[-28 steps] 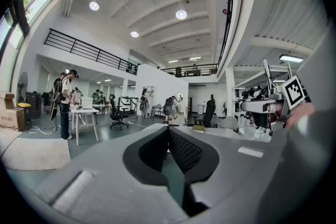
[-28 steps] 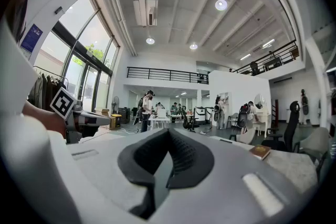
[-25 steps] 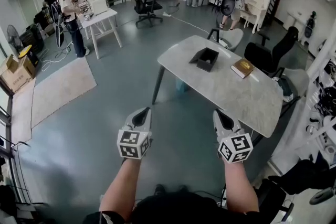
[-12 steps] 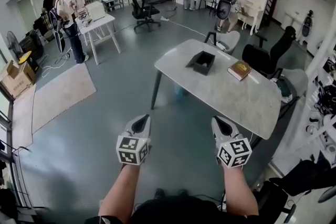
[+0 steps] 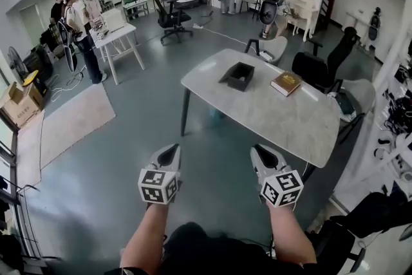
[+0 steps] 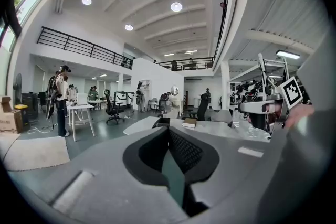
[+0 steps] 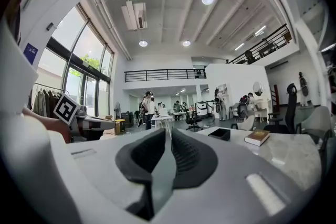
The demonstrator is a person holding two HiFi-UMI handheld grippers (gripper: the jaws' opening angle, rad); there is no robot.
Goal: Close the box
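A small dark box point(image 5: 238, 76) stands with its top open on the pale stone table point(image 5: 270, 116), at the table's far left part. It also shows far off in the left gripper view as the box point(image 6: 161, 122) and in the right gripper view as the box point(image 7: 219, 134). My left gripper point(image 5: 168, 154) and right gripper point(image 5: 261, 153) hang side by side over the floor, well short of the table's near edge. Both are shut with nothing between the jaws; the left gripper point(image 6: 168, 131) and the right gripper point(image 7: 168, 131) show the same up close.
A brown book point(image 5: 286, 82) lies on the table to the right of the box. Black office chairs point(image 5: 322, 67) stand behind the table. Several people stand by a white table point(image 5: 119, 32) at the back left. A rug point(image 5: 71, 116) and cardboard boxes point(image 5: 19, 103) lie at the left.
In the head view the table and box have slid a little to the left and both grippers sit lower in the frame. Both stay shut.
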